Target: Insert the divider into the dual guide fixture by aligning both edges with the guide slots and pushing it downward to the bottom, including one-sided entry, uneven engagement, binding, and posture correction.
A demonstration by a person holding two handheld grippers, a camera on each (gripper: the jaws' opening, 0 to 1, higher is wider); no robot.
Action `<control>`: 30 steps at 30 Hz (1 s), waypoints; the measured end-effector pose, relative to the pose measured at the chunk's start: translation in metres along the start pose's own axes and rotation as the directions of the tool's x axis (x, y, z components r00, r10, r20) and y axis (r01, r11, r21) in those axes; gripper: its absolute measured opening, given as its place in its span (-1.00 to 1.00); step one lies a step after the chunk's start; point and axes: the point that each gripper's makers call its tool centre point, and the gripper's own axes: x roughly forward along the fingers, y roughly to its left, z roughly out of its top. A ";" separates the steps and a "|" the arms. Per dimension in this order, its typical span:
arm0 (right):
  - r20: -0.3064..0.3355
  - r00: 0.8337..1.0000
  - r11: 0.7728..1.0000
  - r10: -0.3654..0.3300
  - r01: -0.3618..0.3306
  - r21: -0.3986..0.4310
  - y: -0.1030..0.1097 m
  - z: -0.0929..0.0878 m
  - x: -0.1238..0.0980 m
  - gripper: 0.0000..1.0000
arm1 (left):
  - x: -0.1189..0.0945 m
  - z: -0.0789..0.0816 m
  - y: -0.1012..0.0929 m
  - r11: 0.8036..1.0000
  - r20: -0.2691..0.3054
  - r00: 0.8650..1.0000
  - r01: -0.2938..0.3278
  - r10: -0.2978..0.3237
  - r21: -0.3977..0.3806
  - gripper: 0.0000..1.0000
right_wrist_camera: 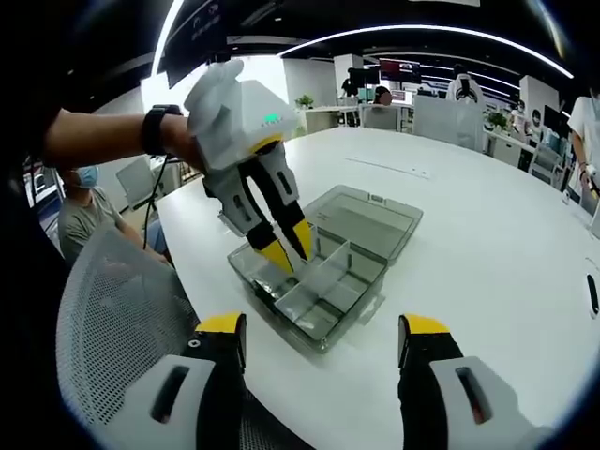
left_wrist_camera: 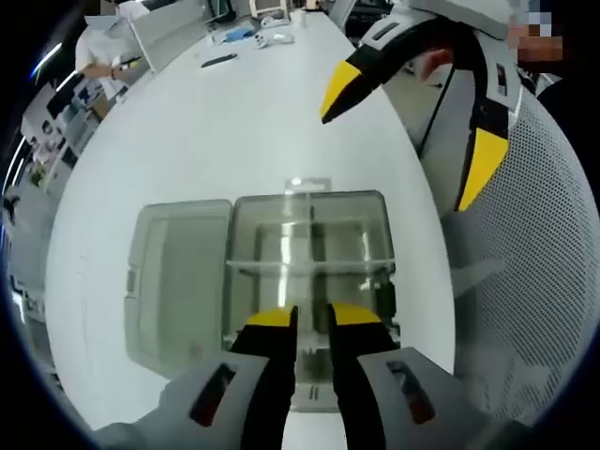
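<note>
While seen near to far, the scene reads as follows.

Right gripper: right gripper (right_wrist_camera: 323, 342) has its yellow-tipped jaws spread wide apart with nothing between them, held above the table edge; it also enters the left gripper view (left_wrist_camera: 412, 122) from the upper right, just as wide.

Left gripper: left gripper (left_wrist_camera: 312, 319) has its jaws nearly together with a thin gap between the tips, set down into the box; I cannot tell whether they pinch a clear panel. In the right gripper view (right_wrist_camera: 289, 246) its tips reach into the near compartments.

Divider: a clear divider (right_wrist_camera: 330, 265) stands upright inside the box between compartments, just beside the left gripper's tips.

Fixture: clear plastic box (left_wrist_camera: 309, 244) with slotted inner walls, sitting near the table edge; its hinged lid (left_wrist_camera: 178, 272) lies open flat alongside it.

Surface: white table (right_wrist_camera: 487, 234), broad, smooth and rounded, with a dark pen-like item (left_wrist_camera: 217, 61) and small objects far down it.

Chair: white mesh chair (right_wrist_camera: 112, 309) just beside the table edge.

Room: open office with ceiling light strips, desks, monitors and seated people in the background.
</note>
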 end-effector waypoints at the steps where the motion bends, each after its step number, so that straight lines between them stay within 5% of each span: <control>1: -0.001 1.000 1.000 0.002 -0.002 0.000 0.001 0.000 0.000 0.26 | -0.001 0.000 0.001 1.000 0.003 1.000 -0.004 0.004 -0.004 -0.77; 6: -0.001 1.000 1.000 0.008 -0.008 -0.007 0.003 0.001 0.002 0.26 | -0.011 0.011 0.003 1.000 0.072 0.997 -0.015 0.017 -0.021 -0.89; 30: 0.000 1.000 1.000 0.011 -0.011 -0.011 0.002 0.004 0.003 0.25 | -0.002 0.009 -0.002 1.000 0.032 0.999 0.011 -0.011 -0.014 -1.00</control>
